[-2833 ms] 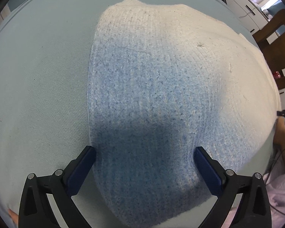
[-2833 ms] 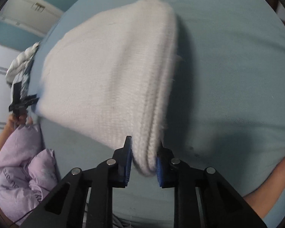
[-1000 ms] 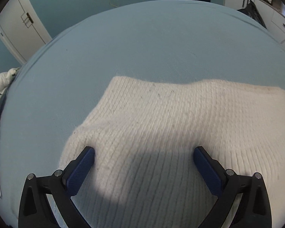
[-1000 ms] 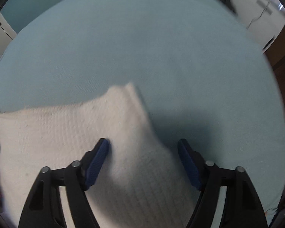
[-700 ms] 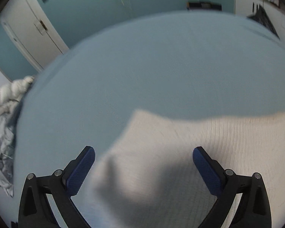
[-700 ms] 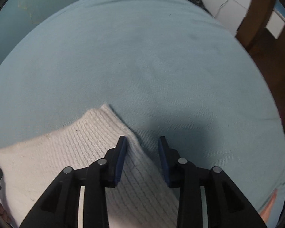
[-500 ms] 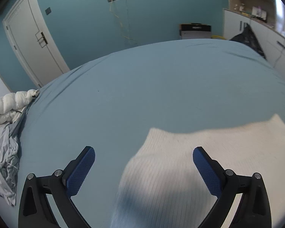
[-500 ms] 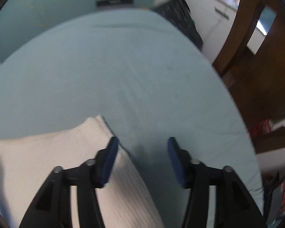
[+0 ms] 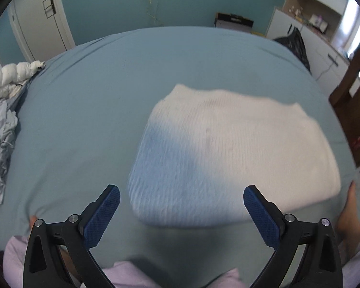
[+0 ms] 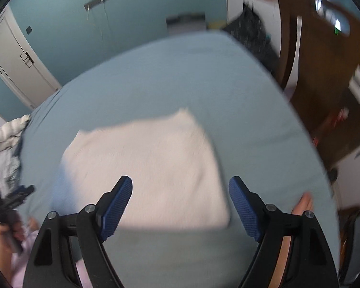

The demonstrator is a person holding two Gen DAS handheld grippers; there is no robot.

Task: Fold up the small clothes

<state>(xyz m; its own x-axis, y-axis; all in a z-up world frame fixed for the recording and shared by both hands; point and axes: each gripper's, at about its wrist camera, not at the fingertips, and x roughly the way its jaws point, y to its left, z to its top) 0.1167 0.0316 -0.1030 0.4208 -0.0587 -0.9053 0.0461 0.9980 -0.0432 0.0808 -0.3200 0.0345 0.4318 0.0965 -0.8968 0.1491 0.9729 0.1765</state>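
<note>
Lying folded flat on the bed (image 9: pixel 88 110), knit (image 9: pixel 228 148) looks done: 1 neat rectangle. Left claw (image 9: pixel 180 212) spread, empty, above its near edge. Right claw (image 10: pixel 180 205) opening, nothing between pads. Left: next garment, maybe from pile (image 9: pixel 0 124).

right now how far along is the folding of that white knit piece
Done, it seems: the white knit garment lies folded into a compact block, flat on the blue bedsheet. In hand: nothing. The left gripper is open and empty; the right gripper has its jaws opening, nothing between them. Left: possibly the crumpled clothes at the bed's edge.
</note>
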